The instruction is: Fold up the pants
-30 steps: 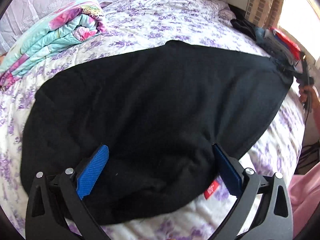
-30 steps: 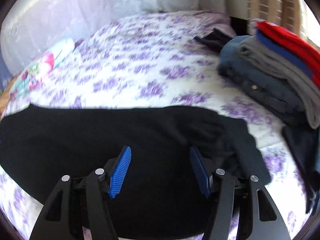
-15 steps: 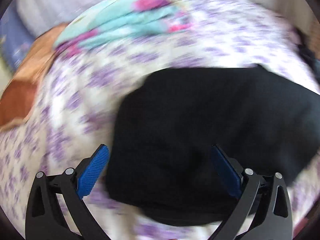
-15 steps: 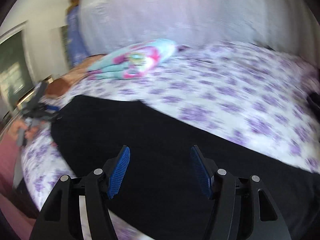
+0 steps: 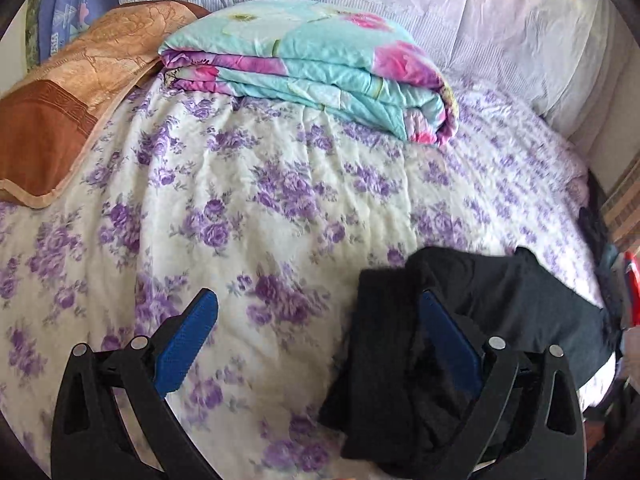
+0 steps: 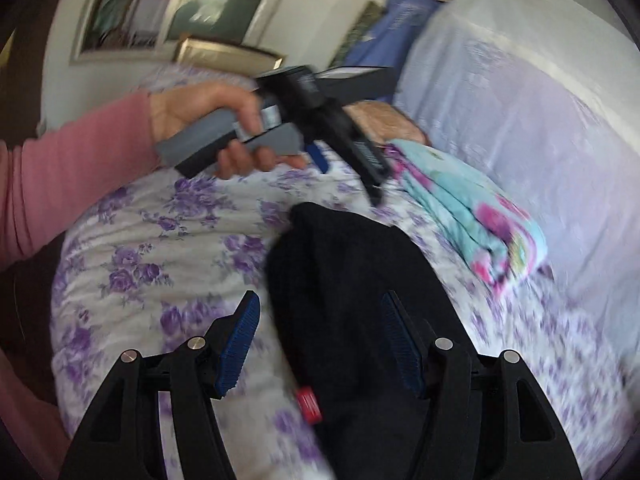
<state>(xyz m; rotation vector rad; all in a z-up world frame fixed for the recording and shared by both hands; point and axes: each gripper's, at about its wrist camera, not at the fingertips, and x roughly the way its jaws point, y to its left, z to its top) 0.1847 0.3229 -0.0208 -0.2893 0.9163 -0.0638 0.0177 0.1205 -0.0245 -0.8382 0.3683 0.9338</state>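
While both claws stand wide and hold nothing, I judge I'm lining up another fold: the pants [image 6: 352, 292] lie bunched on the bed [image 5: 248, 184], right gripper [image 6: 320, 340] straddling their edge, left gripper [image 5: 320, 344] beside.

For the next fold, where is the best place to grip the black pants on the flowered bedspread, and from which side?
Probably the near end of the black fabric pants, by the small red label. Come from the bed's near edge, where the right gripper hangs open above that part. In the left wrist view the cloth is bunched and layered there, so a pinch takes all layers; the far end lies flat against the bedspread.
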